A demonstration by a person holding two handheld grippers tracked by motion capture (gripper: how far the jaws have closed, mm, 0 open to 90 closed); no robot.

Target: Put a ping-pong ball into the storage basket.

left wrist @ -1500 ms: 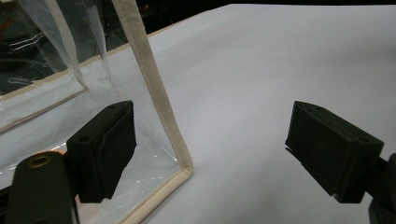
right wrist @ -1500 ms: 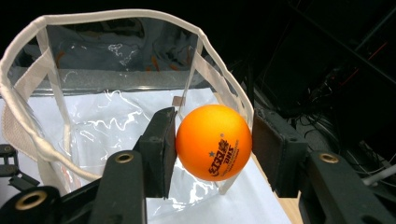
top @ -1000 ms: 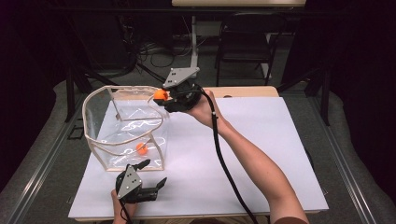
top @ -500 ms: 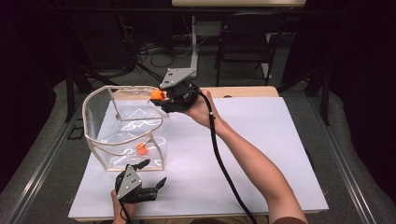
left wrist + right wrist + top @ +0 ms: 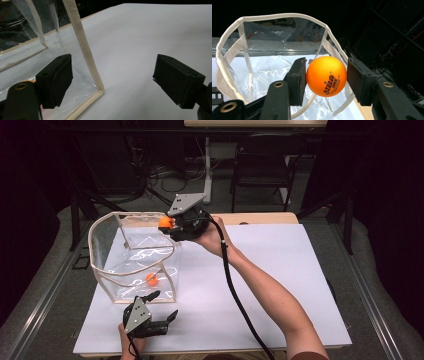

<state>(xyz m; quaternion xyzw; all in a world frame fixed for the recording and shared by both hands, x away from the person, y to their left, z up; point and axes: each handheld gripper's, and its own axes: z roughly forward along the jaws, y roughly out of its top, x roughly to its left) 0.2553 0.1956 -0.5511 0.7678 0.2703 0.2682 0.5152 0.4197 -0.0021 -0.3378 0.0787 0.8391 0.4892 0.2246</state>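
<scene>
A dark room of cables, stands and a black chair (image 5: 260, 170) frames the white table (image 5: 280, 285) where you work, with the clear plastic bag (image 5: 132, 262) standing open near the table's left edge as the landmark. Your right gripper (image 5: 170, 224) hangs over the bag's far right rim, its jaws closed on an orange ball (image 5: 165, 223); the right gripper view shows that ball (image 5: 326, 76) pressed between the two black pads, printed side toward the camera, with the bag's white-trimmed mouth (image 5: 274, 17) gaping just beyond and below it. Your right hand (image 5: 212, 237) grips the tool from the bag's right side, the forearm running back across the table to the near edge and the black cable (image 5: 235, 295) trailing along it. A second orange ball (image 5: 152, 279) lies inside the bag, on its floor near the front right corner. Your left gripper (image 5: 162, 307) rests low on the table just in front of the bag's near wall, held in your left hand (image 5: 131, 342) at the table's near edge. Its jaws stand wide apart with nothing between them; in the left gripper view one pad sits by the bag's cream-trimmed corner seam (image 5: 86, 55) and the other is out over bare white table (image 5: 140, 37), well clear of the bag.
</scene>
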